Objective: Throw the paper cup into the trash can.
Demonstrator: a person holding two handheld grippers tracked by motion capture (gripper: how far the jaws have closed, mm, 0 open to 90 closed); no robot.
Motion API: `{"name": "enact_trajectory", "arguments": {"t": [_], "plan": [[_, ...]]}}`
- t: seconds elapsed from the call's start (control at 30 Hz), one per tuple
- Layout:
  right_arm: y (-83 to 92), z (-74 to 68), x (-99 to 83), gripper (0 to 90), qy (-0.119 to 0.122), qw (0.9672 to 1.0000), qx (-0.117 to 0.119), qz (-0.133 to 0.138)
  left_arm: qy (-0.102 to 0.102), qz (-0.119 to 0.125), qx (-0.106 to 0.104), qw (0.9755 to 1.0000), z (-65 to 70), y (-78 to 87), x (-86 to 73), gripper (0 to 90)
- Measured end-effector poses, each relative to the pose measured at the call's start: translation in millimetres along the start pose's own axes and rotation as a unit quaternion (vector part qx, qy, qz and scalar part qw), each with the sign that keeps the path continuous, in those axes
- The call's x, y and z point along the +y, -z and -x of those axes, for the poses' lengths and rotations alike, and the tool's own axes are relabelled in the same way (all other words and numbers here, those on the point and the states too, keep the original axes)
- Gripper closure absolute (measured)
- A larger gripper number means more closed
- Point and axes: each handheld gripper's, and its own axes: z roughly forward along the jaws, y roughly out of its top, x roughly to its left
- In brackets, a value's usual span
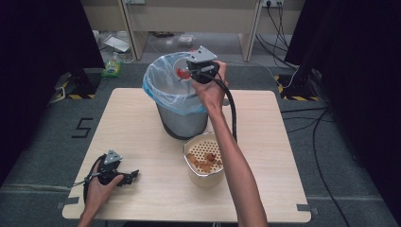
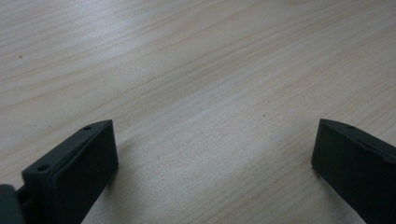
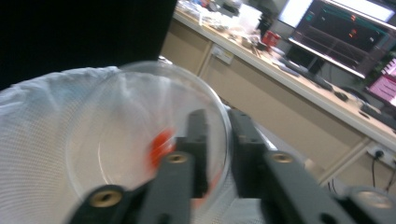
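Right gripper [image 1: 191, 72] pinches clear dish [image 3: 140, 140] over lined bin [image 1: 163, 94].

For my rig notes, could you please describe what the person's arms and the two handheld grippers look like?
Both forearms are bare, with no sleeves, gloves or watch in view. The left gripper and right gripper are black handheld units, each topped by a grey three-cornered plate and trailing a thick black cable. The left claw has two flat, blocky black jaws with small screw holes; the right claw's jaws carry brass-coloured fasteners.

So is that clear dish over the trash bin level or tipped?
Tipped. The right tongs grip the clear dish by its rim, tilted over the trash bin.
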Motion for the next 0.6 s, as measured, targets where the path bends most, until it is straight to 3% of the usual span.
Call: {"name": "enact_trajectory", "arguments": {"t": [0.07, 0.13, 0.23, 0.4, 0.6], "plan": [[-0.8, 1.9, -1.1, 70.8, -0.011, 0.9999, 0.012, 0.0, 0.0, 0.0, 0.0, 1.0, 0.0, -0.1, 0.0, 0.0], [3.4, 5.8, -0.9, 67.4, -0.005, 1.0, 0.001, -0.001, 0.0, 0.0, 0.0, 1.0, 0.0, -0.1, 0.0, 0.0], [11.0, 12.8, -1.6, 64.6, -0.019, 0.9998, 0.003, 0.0, 0.0, 0.0, 0.0, 1.0, 0.0, 0.0, 0.0, 0.0], [38.6, 43.1, -15.6, 62.3, -0.032, 0.9994, -0.012, -0.009, 0.001, 0.0, 0.0, 1.0, 0.1, -0.1, 0.0, 0.0], [62.6, 67.6, -37.9, 58.7, -0.054, 0.9981, -0.023, -0.021, 0.001, 0.0, 0.0, 1.0, 0.1, -0.1, 0.0, 0.0]]}}
